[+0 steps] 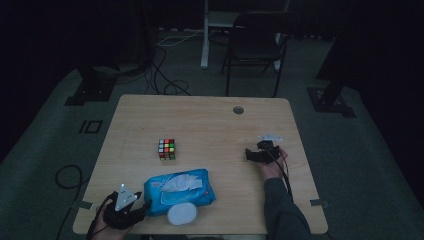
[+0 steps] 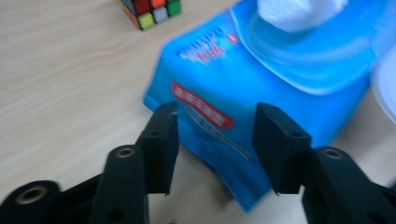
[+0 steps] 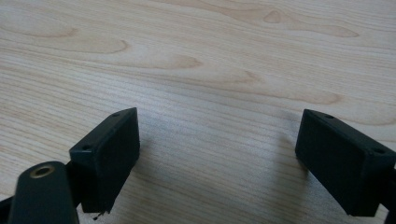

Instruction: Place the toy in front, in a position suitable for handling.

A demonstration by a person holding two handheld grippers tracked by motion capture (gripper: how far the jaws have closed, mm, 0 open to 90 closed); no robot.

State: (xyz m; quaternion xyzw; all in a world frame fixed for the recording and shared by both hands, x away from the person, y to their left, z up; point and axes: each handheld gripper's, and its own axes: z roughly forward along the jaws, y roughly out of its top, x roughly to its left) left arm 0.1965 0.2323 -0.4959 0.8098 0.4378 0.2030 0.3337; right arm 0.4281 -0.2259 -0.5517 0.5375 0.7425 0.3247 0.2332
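A blue pack of wet wipes (image 1: 180, 187) lies near the table's front edge, its round white lid (image 1: 181, 214) flipped open and a white wipe sticking out of the top. My left gripper (image 1: 144, 210) is at the pack's left end. In the left gripper view the pack (image 2: 280, 70) pokes its near corner between the jaws of the left gripper (image 2: 215, 140), which stand on either side of it without visibly denting it. My right gripper (image 1: 248, 154) rests low at the table's right side. In its own view the right gripper (image 3: 217, 158) is wide open over bare wood.
A colourful puzzle cube (image 1: 167, 149) sits mid-table behind the pack, and shows again as the cube (image 2: 152, 10) at the top of the left gripper view. The wooden table (image 1: 210, 120) has a cable hole (image 1: 238, 109) at the back. A dark chair (image 1: 255, 45) stands beyond it.
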